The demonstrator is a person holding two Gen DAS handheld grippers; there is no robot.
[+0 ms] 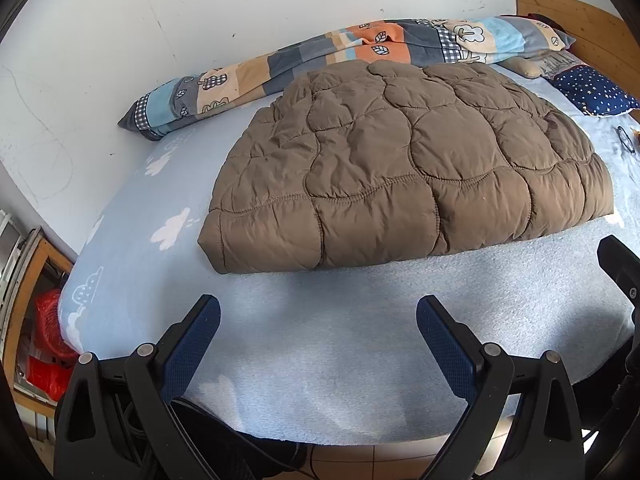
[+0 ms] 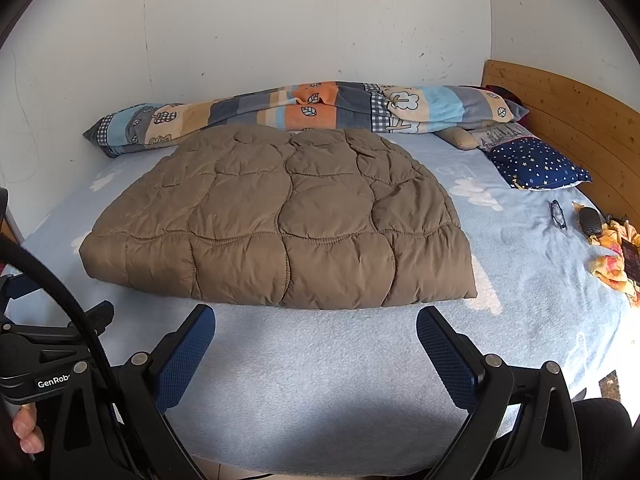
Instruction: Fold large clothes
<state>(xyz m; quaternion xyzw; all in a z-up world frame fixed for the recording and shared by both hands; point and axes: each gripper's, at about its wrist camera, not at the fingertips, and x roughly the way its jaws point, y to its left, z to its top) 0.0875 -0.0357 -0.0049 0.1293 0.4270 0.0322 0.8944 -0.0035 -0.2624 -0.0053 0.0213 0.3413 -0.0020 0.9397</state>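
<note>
1. Lying folded on the light blue bed sheet [image 2: 320, 380], the brown quilted coat [image 2: 280, 220] is sitting straight ahead of both my grippers, its thick folded edge facing me and its long axis running left to right across my view.
2. Reaching from the left, I am holding the left gripper [image 1: 318, 332] with its jaws spread wide and nothing between them — the coat's near-left corner [image 1: 216, 252] is lying just ahead and slightly left of it.
3. Holding the right gripper [image 2: 316, 334] equally wide and empty, I am pointing it at the middle of the coat's near edge; the near-right corner [image 2: 468, 292] is sitting ahead and to its right.
4. Judging by that layout, each gripper is closest to its own end of the near edge, so the next fold probably calls for one arm per corner.
5. Looking outward, a patchwork blanket [image 2: 300, 112] is bunched along the wall behind the coat, touching its far edge, and a starry navy pillow [image 2: 536, 164] is resting near the wooden headboard [image 2: 580, 120], with glasses [image 2: 558, 214] well off to the right.
</note>
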